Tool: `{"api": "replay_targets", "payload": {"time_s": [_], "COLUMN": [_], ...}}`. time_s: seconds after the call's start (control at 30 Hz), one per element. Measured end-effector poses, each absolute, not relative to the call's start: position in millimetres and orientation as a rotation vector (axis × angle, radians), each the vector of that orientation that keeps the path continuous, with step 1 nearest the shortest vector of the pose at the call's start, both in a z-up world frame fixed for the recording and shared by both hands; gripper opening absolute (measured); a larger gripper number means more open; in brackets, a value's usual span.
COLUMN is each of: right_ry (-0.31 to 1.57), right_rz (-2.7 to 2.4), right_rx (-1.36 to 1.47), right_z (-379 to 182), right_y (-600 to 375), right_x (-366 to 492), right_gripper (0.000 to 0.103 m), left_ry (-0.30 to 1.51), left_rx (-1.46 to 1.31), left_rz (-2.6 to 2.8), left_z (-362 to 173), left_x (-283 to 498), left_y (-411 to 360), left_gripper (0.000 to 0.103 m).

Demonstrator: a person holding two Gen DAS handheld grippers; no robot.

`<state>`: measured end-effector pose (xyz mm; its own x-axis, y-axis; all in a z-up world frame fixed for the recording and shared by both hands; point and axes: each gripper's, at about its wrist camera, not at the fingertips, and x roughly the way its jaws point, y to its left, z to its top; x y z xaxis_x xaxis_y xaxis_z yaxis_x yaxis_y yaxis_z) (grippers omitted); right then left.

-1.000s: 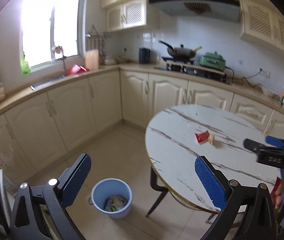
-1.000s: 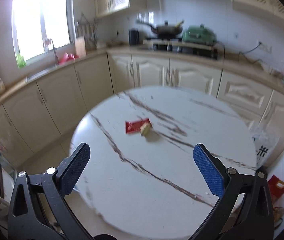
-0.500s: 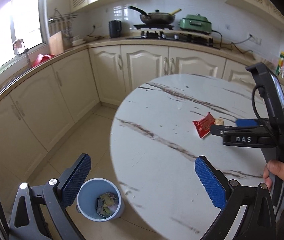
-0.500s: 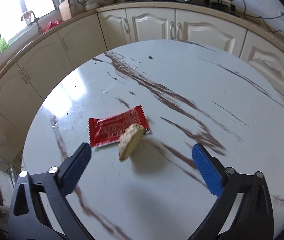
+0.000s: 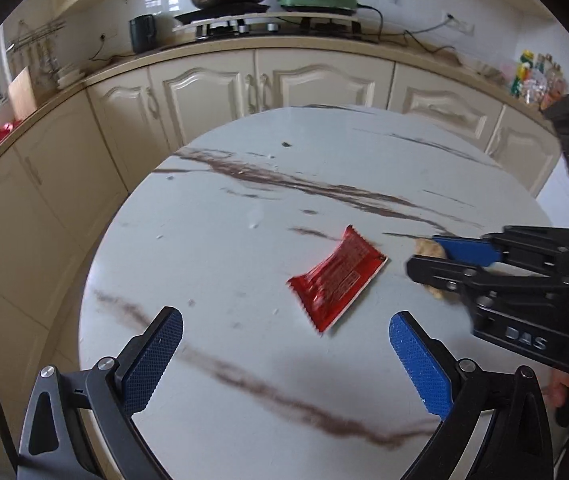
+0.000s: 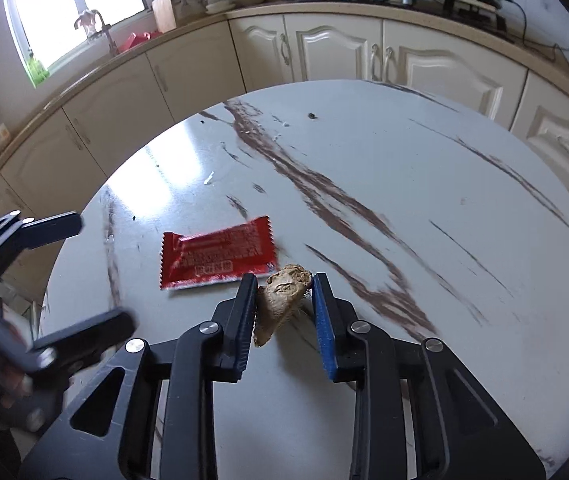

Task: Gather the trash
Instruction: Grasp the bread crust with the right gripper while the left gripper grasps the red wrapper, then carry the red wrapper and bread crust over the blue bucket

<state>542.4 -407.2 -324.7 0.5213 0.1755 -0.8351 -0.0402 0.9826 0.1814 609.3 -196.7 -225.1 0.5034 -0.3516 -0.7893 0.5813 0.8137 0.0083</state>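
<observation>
Left wrist view: the left gripper (image 5: 282, 354) hangs wide open and empty over the round marble table (image 5: 212, 264), the red snack wrapper (image 5: 338, 278) ahead at twelve o'clock, likely its target. Right wrist view: the right gripper (image 6: 284, 282) is closing around a tan food scrap (image 6: 280, 300), perhaps bread, at the wrapper's four o'clock corner; full contact is unclear.

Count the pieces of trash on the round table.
2: a red wrapper lying flat mid-table, and a tan food scrap beside it, between the closing fingers of the right gripper. Tiny crumbs aside.
</observation>
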Motion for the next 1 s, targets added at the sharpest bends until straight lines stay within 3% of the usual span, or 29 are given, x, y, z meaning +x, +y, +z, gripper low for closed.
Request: {"api": "replay_targets", "payload": {"time_s": [0.07,0.13,0.2,0.23,0.37,0.5,0.6,1.0], "right_ry": [1.001,0.988,0.975,0.971,0.957,0.954,0.958,0.946], "right_rz": [0.115,0.122,0.123,0.126,0.138,0.153,0.165,0.172], "right_rx": [0.149,0.184,0.194,0.199,0.217,0.222,0.224,0.237], "right_z": [-322.1,-319.3,-315.7,-314.7,-311.6,-311.8,-313.2,-303.4], "right_y": [-417.1,-428.4,-435.4,-437.4,-443.1,-442.0,-439.0,-426.9], "right_x": [536.2,530.1,525.9,525.1,523.6,521.2,520.8,503.8], "right_gripper": [0.027,0.027,0.027,0.027,0.027,0.027,0.027,0.027], "left_ry": [0.887,0.896,0.918,0.928,0.928,0.909,0.903,0.871], "left_rx": [0.313,0.323,0.319,0.314,0.307,0.297,0.283,0.237], "left_rz": [-0.573,-0.566,-0.584,-0.595,-0.621,-0.656,-0.674,-0.732], "left_z": [-231.4,-237.6,-243.1,-244.4,-248.8,-247.9,-244.7,-226.7], "left_x": [620.8,634.3,644.6,638.9,646.5,640.3,625.6,574.9], "left_y": [-206.2,-219.0,-231.5,-229.9,-246.8,-248.0,-236.3,-211.8], "left_gripper": [0.1,0.089,0.085,0.075,0.062,0.021,0.009,0.005]}}
